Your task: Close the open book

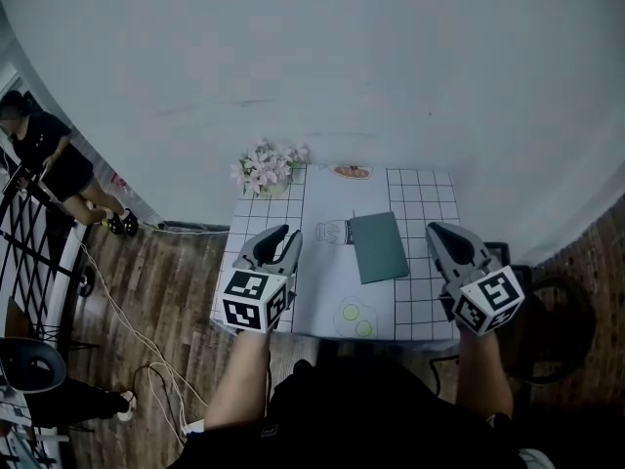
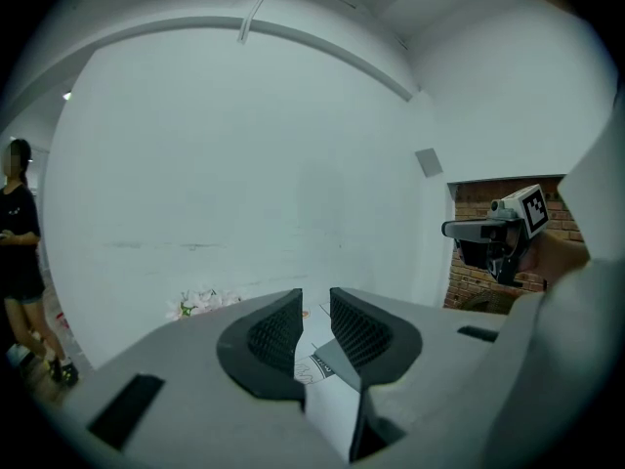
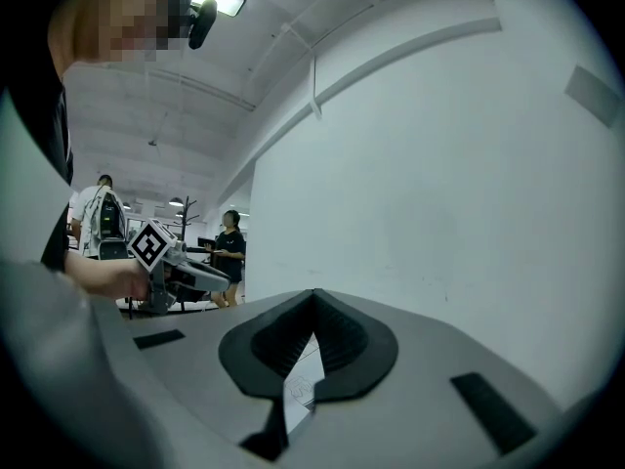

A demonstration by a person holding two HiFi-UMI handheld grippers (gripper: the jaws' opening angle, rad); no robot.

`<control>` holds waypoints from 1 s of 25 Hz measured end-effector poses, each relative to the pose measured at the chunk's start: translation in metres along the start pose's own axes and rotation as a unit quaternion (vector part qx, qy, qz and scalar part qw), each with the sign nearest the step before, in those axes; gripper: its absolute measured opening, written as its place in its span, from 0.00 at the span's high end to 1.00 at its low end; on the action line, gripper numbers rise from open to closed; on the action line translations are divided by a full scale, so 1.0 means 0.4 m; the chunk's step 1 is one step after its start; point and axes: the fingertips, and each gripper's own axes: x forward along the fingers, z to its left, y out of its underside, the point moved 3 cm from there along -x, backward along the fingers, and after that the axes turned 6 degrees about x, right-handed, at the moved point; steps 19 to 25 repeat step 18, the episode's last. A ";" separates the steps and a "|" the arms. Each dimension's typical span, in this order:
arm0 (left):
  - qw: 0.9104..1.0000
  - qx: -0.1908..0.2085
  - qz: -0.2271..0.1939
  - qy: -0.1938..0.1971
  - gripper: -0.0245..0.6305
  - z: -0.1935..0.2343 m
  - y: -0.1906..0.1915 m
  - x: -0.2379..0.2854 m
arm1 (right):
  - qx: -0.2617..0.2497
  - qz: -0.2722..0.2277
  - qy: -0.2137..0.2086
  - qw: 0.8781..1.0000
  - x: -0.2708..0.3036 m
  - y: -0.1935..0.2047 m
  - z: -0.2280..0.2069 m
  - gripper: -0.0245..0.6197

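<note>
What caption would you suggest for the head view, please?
Closed green book on the table, between the open left gripper and the shut right gripper.

Book (image 1: 379,246) was dark green; bench (image 1: 422,311) cover white with black grid; flowers (image 1: 267,168) pale pink; floor (image 1: 146,291) brown wood-grain; wall (image 1: 342,66) plain white.
</note>
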 end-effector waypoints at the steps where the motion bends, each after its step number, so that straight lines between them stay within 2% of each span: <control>1: 1.000 0.002 0.001 0.000 0.82 0.001 -0.001 -0.001 | 0.000 -0.002 0.003 1.000 -0.001 -0.003 0.000 0.96; 25: 1.000 0.007 0.002 -0.006 0.82 0.002 -0.001 -0.021 | 0.000 -0.005 -0.013 1.000 0.016 0.005 0.037 0.95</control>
